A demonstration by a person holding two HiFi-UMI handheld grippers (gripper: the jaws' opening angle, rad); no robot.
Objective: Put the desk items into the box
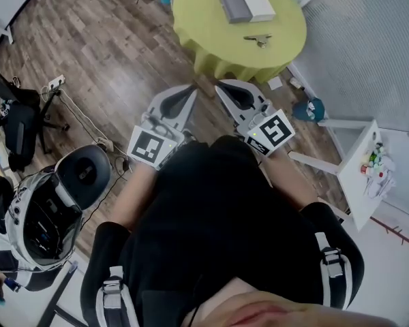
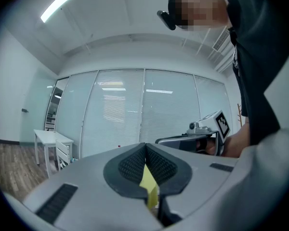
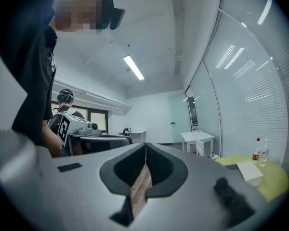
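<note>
A grey box (image 1: 230, 4) with its white lid (image 1: 257, 1) beside it lies on the round green table (image 1: 211, 19) ahead. A small metal item (image 1: 259, 39) lies nearer the table's front edge. I hold both grippers close to my body, well short of the table, pointing toward it. My left gripper (image 1: 193, 88) (image 2: 145, 146) is shut with nothing held. My right gripper (image 1: 219, 85) (image 3: 145, 146) is also shut and empty. The right gripper view catches the table (image 3: 269, 167), the white lid (image 3: 250, 172) and two bottles (image 3: 258, 150) at its right edge.
Wooden floor lies between me and the table. A black office chair (image 1: 13, 121) and a helmet-like device (image 1: 48, 210) sit at the left, with a power strip (image 1: 54, 82) and cables. A white side table (image 1: 365, 162) stands at the right, and a teal object (image 1: 307, 109) lies near it.
</note>
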